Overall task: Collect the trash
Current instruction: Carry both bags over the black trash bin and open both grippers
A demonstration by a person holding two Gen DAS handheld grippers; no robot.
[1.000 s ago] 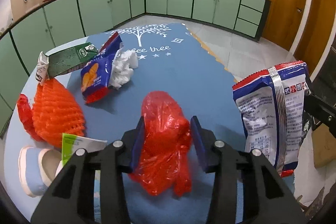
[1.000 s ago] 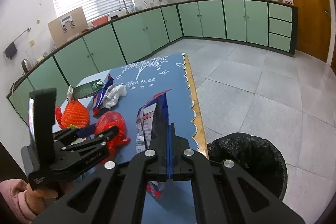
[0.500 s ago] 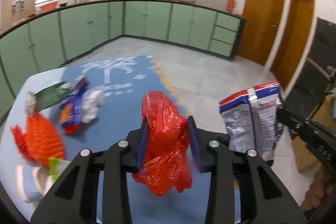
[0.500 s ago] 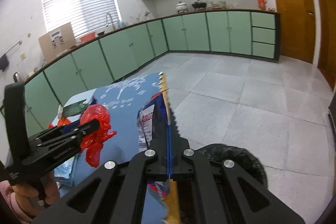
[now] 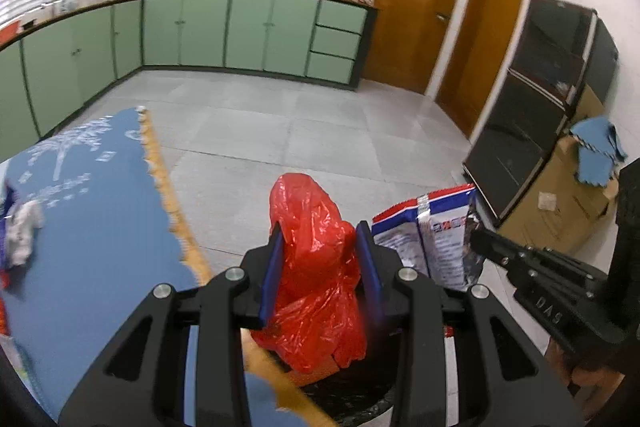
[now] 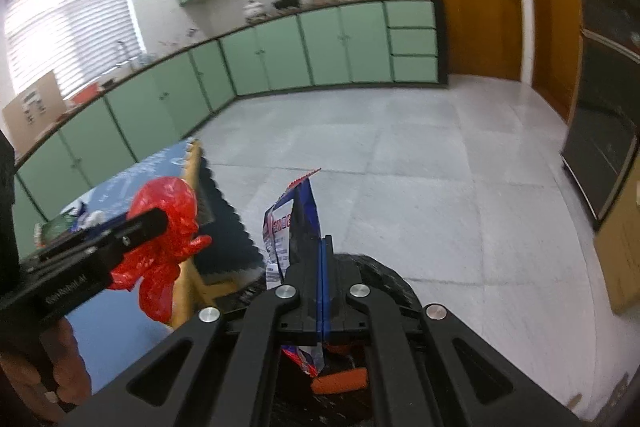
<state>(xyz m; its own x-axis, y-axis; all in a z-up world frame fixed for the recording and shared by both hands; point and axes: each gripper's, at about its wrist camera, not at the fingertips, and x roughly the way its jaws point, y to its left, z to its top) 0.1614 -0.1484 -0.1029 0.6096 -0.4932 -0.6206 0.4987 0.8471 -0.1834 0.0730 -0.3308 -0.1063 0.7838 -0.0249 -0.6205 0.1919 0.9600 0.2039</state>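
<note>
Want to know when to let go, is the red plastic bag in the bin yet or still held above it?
Held above: the left gripper is shut on the red plastic bag, which hangs over the black-lined bin.

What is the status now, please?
Left gripper shut on red plastic bag. Right gripper shut on snack packet. Both above black bin. Nothing blocking.

Green cabinets (image 5: 248,31), wooden doors (image 5: 416,7), cardboard box (image 5: 560,203) by a dark, possibly glass-fronted cabinet (image 5: 536,107).

In the left wrist frame, my left gripper (image 5: 319,267) sits centre-bottom, the plastic bag (image 5: 316,267) between its fingers; snack packet (image 5: 432,231) right; table (image 5: 100,227) left; trash bin (image 5: 360,399) below.
</note>
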